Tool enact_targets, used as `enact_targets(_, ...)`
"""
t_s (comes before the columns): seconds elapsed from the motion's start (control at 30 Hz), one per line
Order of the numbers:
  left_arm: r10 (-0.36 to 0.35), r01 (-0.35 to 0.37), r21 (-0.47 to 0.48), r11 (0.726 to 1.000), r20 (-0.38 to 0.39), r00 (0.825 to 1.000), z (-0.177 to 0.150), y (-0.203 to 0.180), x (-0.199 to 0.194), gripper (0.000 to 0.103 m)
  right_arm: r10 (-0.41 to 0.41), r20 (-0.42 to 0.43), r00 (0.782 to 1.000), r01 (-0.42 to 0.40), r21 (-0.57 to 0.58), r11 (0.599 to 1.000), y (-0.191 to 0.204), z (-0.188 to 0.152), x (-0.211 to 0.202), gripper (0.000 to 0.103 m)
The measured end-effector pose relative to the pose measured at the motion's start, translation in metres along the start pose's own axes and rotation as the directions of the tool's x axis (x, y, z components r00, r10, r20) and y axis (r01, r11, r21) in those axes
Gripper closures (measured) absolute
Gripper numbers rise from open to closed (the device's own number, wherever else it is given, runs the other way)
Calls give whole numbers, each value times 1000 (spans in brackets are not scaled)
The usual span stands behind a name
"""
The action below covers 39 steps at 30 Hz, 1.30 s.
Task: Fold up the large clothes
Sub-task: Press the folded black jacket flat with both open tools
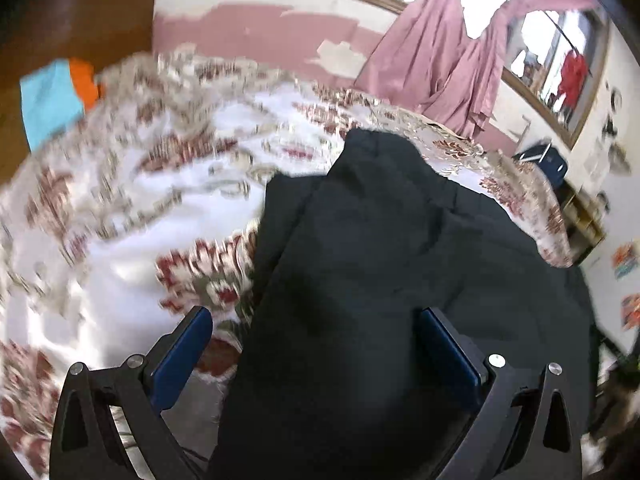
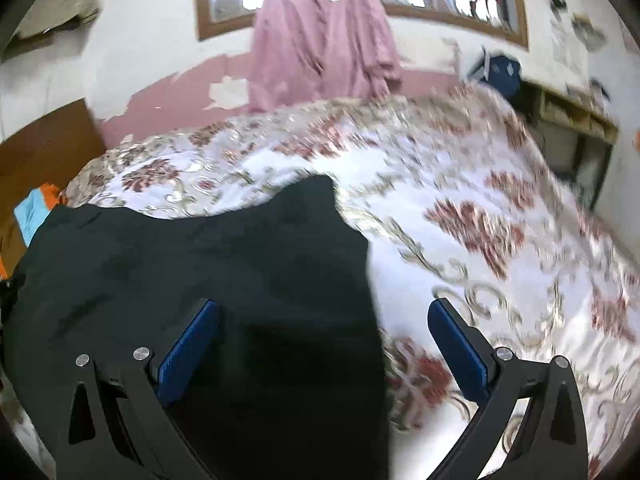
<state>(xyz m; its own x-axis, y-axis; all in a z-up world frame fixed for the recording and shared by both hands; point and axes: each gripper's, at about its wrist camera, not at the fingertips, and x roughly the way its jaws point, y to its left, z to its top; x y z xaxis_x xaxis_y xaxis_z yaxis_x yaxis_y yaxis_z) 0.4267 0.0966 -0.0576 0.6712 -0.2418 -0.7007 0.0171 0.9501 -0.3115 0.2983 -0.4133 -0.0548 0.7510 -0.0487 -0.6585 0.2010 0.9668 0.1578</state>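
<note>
A large black garment lies on a bed with a white and red floral cover. In the left wrist view my left gripper is open, its blue-padded fingers wide apart over the garment's left edge, which runs down between them. In the right wrist view the same black garment fills the lower left, with its right edge between the fingers of my right gripper, also open. Neither gripper holds cloth. Both views are motion-blurred.
A pink curtain hangs by a window behind the bed. Blue and orange cloth lies by the brown headboard. A dark blue chair and a shelf stand beyond the bed's far right side. Floral cover spreads to the right.
</note>
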Motion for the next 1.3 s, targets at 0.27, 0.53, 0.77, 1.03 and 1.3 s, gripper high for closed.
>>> enact_targets(0.27,-124,111,-130,985,-91,988,-1,20,21,0,179,-64,982,-169,139,976,-27,-17,31,1)
enact_targets(0.53,-187,171,-112,979,-150,971,1,16,27,0,402,-207,892,-379,142,914,-14,-26,62,1)
enact_targets(0.77,-245,235,-77,969,-195,950,-3,5,31,0,510,-289,810,-483,162,860,5,-25,75,1)
enact_targets(1.03,-201,200,-31,979,-272,941,-2,-10,35,0,483,-271,833,-425,246,871,17,-37,75,1)
enact_targets(1.3,-217,228,2,974,-292,931,-5,-14,28,0,423,-278,862,-362,246,899,38,-40,67,1)
